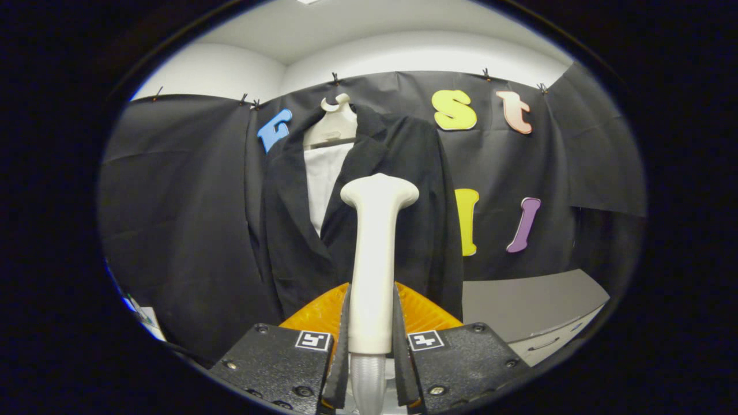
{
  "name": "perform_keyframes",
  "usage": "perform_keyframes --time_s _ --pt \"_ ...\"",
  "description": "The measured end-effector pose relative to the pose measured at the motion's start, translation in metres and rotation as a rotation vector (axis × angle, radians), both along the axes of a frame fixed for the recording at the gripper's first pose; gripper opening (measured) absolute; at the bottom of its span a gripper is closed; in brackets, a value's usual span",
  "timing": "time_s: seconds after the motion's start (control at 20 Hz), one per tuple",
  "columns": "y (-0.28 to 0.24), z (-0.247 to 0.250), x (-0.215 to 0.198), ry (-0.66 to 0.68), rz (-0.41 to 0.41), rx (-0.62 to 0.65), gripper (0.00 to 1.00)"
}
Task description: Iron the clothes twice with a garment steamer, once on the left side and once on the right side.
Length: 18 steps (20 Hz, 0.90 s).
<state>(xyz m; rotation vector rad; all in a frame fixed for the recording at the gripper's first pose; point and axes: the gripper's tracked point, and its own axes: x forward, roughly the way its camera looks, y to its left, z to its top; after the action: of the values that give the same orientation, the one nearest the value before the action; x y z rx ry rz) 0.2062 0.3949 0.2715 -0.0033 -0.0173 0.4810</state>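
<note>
A cream-white garment steamer (373,253) stands upright between my fingers, its wide head up near the chest of the clothes. My gripper (371,340) is shut on the steamer's handle, both fingers pressing its sides. A black jacket (398,213) over a white shirt (323,178) hangs on a pale hanger (337,118) against the black cloth wall, straight beyond the steamer. The steamer head sits in front of the jacket's right half, near the lapel; whether it touches the cloth I cannot tell.
An orange ribbed dish-like object (314,314) lies just behind the fingers, below the jacket's hem. A grey tabletop (530,302) with a drawer front stands to the right of the jacket. Black cloth (173,202) covers the wall on both sides.
</note>
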Motion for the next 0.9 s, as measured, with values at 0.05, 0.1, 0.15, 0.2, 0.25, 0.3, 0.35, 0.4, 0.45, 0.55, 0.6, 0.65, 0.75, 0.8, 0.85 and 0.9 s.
perform_keyframes --time_s 0.05,0.1,0.15,0.2,0.25,0.3,0.35,0.4,0.45,0.55,0.6,0.65,0.75,0.8,0.85,0.9 --pt "0.001 -0.007 0.000 0.013 0.003 -0.008 0.35" --pt "0.001 -0.015 0.000 0.026 0.006 -0.013 0.35" --pt "0.001 -0.021 0.000 0.039 0.009 -0.020 0.35" --pt "0.001 -0.028 0.000 0.049 0.009 -0.026 0.35" --pt "0.001 -0.034 0.000 0.061 0.009 -0.033 0.35" --pt "0.000 -0.040 0.000 0.071 0.010 -0.036 0.35" --pt "0.000 -0.045 -0.001 0.081 0.010 -0.038 0.35" --pt "-0.001 -0.050 -0.001 0.091 0.009 -0.042 0.36" --pt "-0.002 -0.055 -0.001 0.100 0.008 -0.046 0.35" --pt "-0.003 -0.065 -0.002 0.114 0.008 -0.060 0.35" --pt "-0.003 -0.072 -0.003 0.121 0.008 -0.068 0.36" --pt "-0.005 -0.080 -0.004 0.127 0.005 -0.080 0.36" --pt "-0.007 -0.092 -0.004 0.146 0.001 -0.097 0.36" --pt "-0.008 -0.098 -0.003 0.159 0.003 -0.101 0.36" --pt "-0.009 -0.103 -0.002 0.171 0.003 -0.103 0.36" --pt "-0.010 -0.107 -0.002 0.179 0.001 -0.107 0.36"
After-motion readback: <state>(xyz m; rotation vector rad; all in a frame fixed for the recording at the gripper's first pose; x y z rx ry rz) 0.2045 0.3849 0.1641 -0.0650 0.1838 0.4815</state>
